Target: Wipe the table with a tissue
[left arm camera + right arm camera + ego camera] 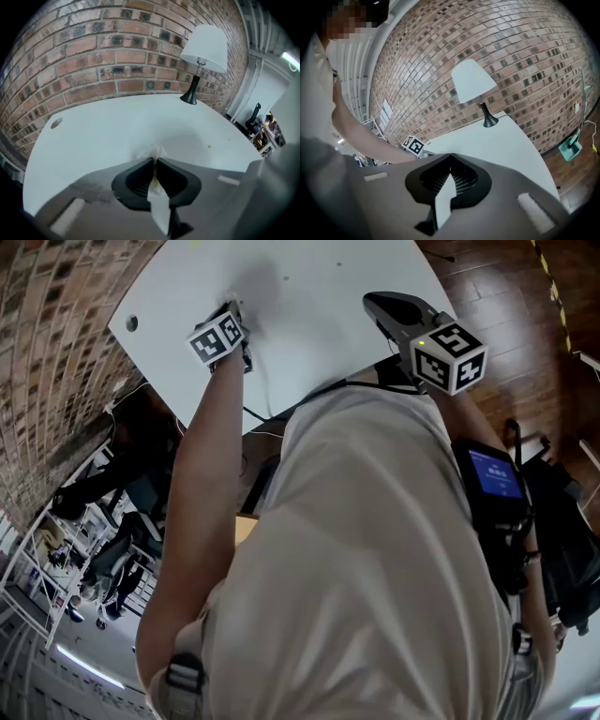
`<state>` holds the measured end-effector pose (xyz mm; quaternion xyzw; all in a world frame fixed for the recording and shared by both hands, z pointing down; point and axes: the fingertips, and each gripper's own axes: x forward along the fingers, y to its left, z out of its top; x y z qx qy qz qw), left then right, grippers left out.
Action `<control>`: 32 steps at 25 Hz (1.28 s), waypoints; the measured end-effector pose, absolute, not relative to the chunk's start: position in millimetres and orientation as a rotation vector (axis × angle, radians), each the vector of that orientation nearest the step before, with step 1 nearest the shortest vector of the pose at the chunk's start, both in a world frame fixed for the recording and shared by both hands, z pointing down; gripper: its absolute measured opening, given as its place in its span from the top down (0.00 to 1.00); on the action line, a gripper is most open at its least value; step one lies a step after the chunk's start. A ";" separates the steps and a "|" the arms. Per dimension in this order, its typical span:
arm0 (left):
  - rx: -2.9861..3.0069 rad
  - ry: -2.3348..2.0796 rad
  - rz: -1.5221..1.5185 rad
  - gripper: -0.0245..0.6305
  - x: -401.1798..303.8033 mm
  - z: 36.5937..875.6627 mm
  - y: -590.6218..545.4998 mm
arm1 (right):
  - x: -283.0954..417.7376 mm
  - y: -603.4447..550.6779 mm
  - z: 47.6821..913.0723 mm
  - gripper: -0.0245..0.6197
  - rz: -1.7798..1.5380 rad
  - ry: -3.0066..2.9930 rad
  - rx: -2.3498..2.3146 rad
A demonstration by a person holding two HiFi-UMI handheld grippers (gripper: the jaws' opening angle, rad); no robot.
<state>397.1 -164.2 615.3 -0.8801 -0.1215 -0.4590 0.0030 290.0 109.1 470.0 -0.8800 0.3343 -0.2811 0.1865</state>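
White table (93,140) stretches along a brick wall (93,61), with a lamp (203,51) at its far corner. We hold our left gripper (155,160) well short of the lamp, its jaws pinched tight on a tissue (151,153) whose tuft pokes past the tips, low over the tabletop. Our right gripper (450,157) hangs at the table edge farthest from the lamp, jaws closed together on nothing.

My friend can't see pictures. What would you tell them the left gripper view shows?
The left gripper's jaws are shut on a crumpled white tissue, low over a white table. At the table's far edge stands a lamp with a white shade, in front of a brick wall.
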 end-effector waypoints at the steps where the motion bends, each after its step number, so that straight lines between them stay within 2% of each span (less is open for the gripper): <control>1: -2.739 -0.394 -1.429 0.91 396.8 615.4 -161.2 | 289.6 112.6 470.8 0.95 -0.791 0.932 -2.480; 11: -2.724 -0.444 -1.423 0.91 375.9 614.6 -114.2 | 291.7 125.0 469.9 0.95 -0.776 0.939 -2.475; 16: -2.777 -0.510 -1.566 0.91 353.7 616.8 -74.5 | 298.2 127.7 470.0 0.95 -0.768 1.001 -2.454; 21: -2.677 -0.769 -1.779 0.91 324.8 620.7 -37.1 | 310.3 117.8 466.9 0.95 -0.763 1.069 -2.434; 25: -2.643 -0.820 -1.670 0.91 319.7 610.3 -30.5 | 318.9 118.0 464.3 0.95 -0.754 1.111 -2.427; 32: -2.988 -0.432 -1.520 0.91 353.8 593.4 -94.5 | 323.7 133.7 469.5 0.95 -0.767 1.115 -2.416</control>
